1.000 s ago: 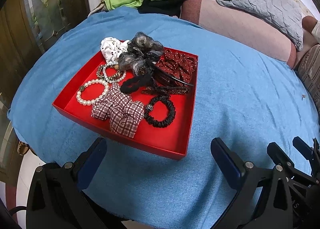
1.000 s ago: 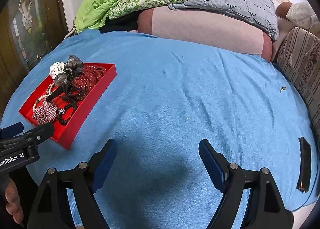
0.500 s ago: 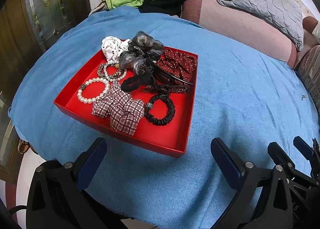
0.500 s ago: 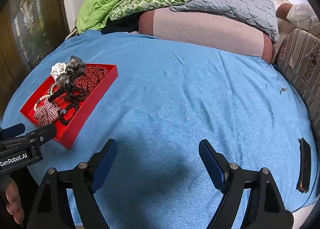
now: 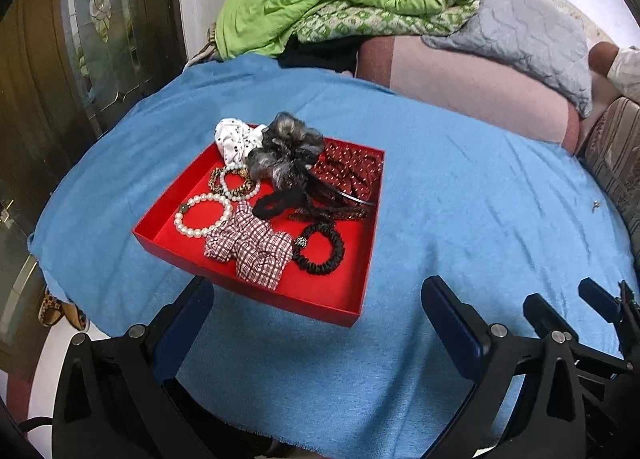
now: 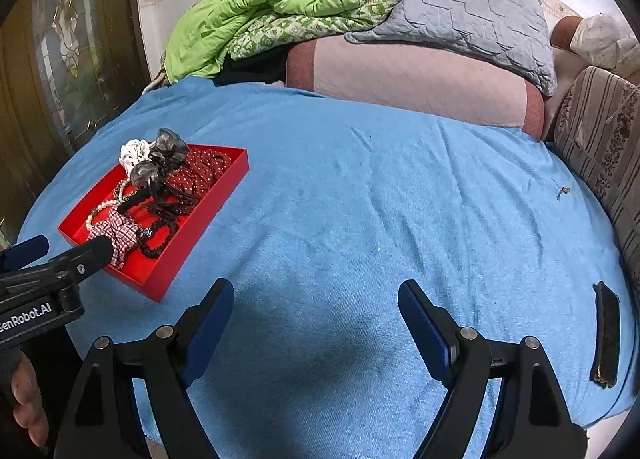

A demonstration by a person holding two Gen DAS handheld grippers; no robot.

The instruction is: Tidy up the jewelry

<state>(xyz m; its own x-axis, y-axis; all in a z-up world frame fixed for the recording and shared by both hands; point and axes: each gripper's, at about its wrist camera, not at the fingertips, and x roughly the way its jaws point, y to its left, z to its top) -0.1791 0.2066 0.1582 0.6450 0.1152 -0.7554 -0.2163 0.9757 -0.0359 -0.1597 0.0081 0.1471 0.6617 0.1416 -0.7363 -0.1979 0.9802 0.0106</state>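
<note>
A red tray (image 5: 168, 241) sits on the blue cloth, holding a pearl bracelet (image 5: 202, 215), a checked scrunchie (image 5: 252, 249), a black beaded band (image 5: 319, 247), a grey organza scrunchie (image 5: 286, 151), a white scrunchie (image 5: 232, 139) and a red dotted headband (image 5: 348, 171). My left gripper (image 5: 316, 317) is open and empty, just short of the tray's near edge. The tray also shows in the right wrist view (image 6: 160, 271) at the left. My right gripper (image 6: 316, 323) is open and empty over bare cloth right of the tray.
The blue cloth (image 6: 400, 199) covers a bed. A green blanket (image 6: 260, 7), a grey pillow (image 6: 460, 15) and a pink bolster (image 6: 412, 75) lie at the back. A dark flat case (image 6: 606, 339) lies at the right edge, with a small metal piece (image 6: 563, 191) further back.
My left gripper has moved a little forward toward the tray's near edge. My right gripper has barely moved. Both stay open.
</note>
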